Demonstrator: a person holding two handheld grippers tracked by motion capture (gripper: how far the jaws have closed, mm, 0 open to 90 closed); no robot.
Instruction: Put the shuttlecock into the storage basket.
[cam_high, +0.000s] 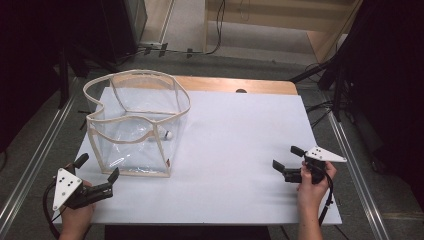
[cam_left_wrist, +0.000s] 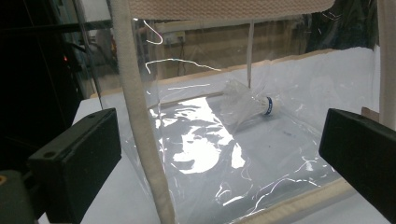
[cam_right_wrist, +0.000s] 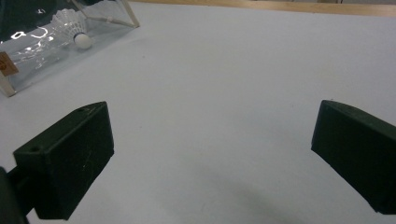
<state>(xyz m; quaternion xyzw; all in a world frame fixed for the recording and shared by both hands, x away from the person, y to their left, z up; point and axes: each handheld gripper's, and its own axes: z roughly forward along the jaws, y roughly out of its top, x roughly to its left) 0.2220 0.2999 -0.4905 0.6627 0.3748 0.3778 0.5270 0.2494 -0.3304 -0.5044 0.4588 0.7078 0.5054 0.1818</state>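
From my seat I see a white counter (cam_high: 235, 150) with plenty of bare surface across its middle and right half; a strip of wood shows along its far edge, and metal rails run down both sides past the counter's edges. One clear plastic bag (cam_high: 135, 122) with cream fabric trim stands upright on the left part of the counter, its mouth open upward, near the left edge. One shuttlecock (cam_left_wrist: 247, 103) lies on its side on the bag's floor, toward the bag's far right corner, cork end pointing away from my left tool; in the right gripper view I see it through the bag's clear wall with its white cork (cam_right_wrist: 83, 41) facing my way. My left tool (cam_high: 97, 167) sits at the near left corner of the counter, just beside the bag's near corner, jaws spread wide with nothing between them; in the left gripper view the bag's cream corner seam rises between the jaws, and I cannot tell whether it touches either one. My right tool (cam_high: 289, 157) is over the near right part of the counter, close to the right edge and well apart from the bag, jaws spread and empty, bare white surface ahead of it. Two tools, one bag, one shuttlecock.
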